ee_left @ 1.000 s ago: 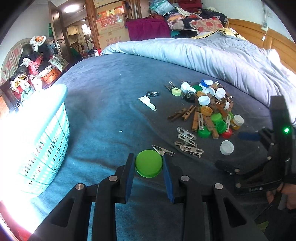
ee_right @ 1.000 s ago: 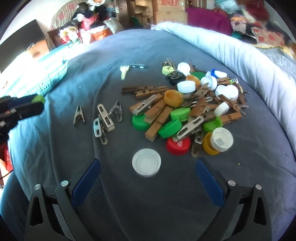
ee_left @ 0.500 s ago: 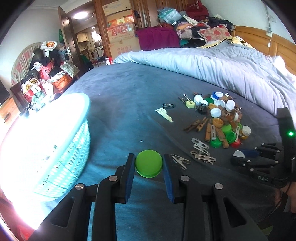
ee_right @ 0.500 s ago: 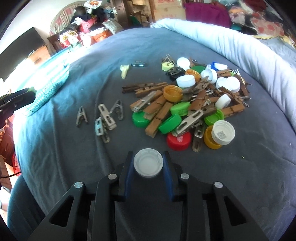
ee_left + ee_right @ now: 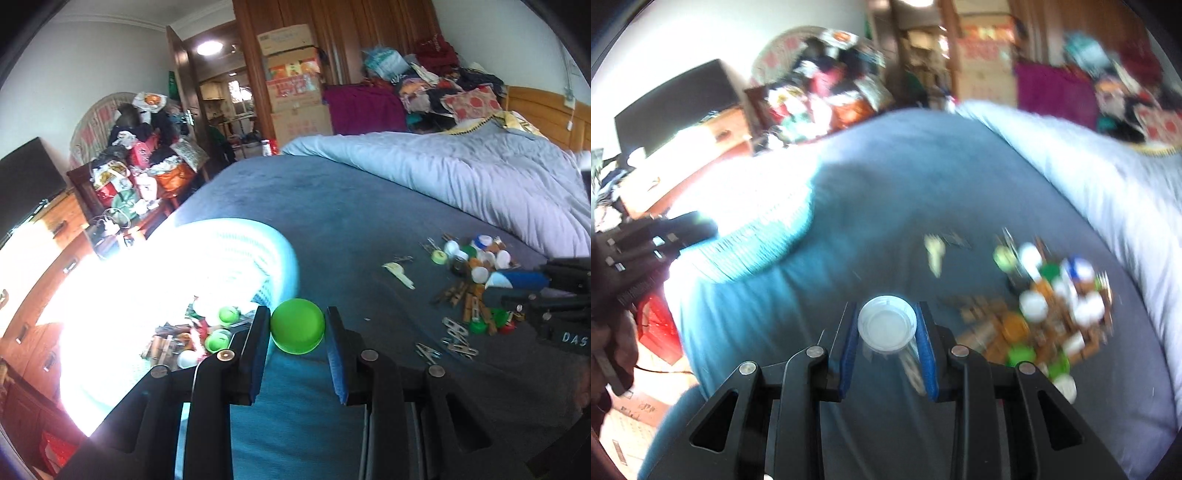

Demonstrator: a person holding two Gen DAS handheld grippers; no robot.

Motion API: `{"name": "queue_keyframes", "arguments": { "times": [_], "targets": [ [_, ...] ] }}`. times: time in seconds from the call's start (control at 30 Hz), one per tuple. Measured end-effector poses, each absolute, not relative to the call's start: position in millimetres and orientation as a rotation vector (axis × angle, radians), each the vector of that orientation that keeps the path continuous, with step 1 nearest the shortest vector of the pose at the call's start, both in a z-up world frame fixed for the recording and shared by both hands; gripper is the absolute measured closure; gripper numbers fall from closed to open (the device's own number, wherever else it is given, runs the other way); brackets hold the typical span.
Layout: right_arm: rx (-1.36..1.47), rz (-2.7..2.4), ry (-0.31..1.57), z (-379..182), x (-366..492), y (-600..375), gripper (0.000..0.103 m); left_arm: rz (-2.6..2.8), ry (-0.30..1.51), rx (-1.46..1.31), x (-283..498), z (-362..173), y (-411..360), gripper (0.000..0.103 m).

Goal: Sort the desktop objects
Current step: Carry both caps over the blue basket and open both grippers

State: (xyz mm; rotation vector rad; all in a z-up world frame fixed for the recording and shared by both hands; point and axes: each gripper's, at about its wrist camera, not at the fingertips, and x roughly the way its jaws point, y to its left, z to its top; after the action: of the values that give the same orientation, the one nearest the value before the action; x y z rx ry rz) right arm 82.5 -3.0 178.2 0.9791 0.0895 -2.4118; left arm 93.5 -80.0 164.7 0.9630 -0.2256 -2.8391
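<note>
**Two caps gripped above the bed, one at the basket rim**

A green cap (image 5: 297,326) is clamped between the blue pads of the left gripper (image 5: 297,328), both pads pressed against its sides. The cap is held in the air at the near edge of the basket (image 5: 284,258), whose rim is washed out by strong light. Inside the basket, several sorted items are seen: two green caps (image 5: 218,339), a white cap (image 5: 187,357) and what appear to be wooden pegs (image 5: 162,345), partly lost in glare.

A white cap (image 5: 887,325) is pinched between the pads of the right gripper (image 5: 887,328), open side turned toward the camera, and is held above the blue bedspread (image 5: 905,192). The right wrist view is blurred, so small details there cannot be made out.

The unsorted pile (image 5: 476,273) lies on the bedspread to the right of the basket and well apart from it; caps in white, green, orange and red are mixed with wooden pegs. A few metal clips (image 5: 456,334) lie just beside the pile on its near side, and a pale plastic piece (image 5: 399,273) lies between the pile and the basket. A light quilt (image 5: 461,173) is bunched along the far side of the bed.

In the left wrist view the right gripper is seen at the right edge, over the pile, the white cap visible at its tip.
</note>
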Motion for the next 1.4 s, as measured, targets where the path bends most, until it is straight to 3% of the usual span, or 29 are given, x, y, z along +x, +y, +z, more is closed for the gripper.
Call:
{"name": "queue_keyframes", "arguments": {
  "times": [0.53,0.87,1.13,1.4],
  "targets": [
    [0.774,-2.289,0.2,271.8,60.2,-137.2,0.074,-2.715,-0.184,0.886,98.5,192.8,-156.2,0.072],
    [0.792,-2.241,0.248,268.1,38.5,-179.7,0.074,-2.686,-0.155,0.925,88.2,181.5,-182.4,0.072],
    [0.903,-2.181,0.235,254.6,13.0,-206.1,0.074,-2.647,0.053,1.256,44.9,149.6,-229.5,0.073],
    [0.95,-2.154,0.232,241.1,3.5,-222.3,0.074,-2.641,0.128,1.286,38.3,149.3,-253.1,0.072]
  ]
}}
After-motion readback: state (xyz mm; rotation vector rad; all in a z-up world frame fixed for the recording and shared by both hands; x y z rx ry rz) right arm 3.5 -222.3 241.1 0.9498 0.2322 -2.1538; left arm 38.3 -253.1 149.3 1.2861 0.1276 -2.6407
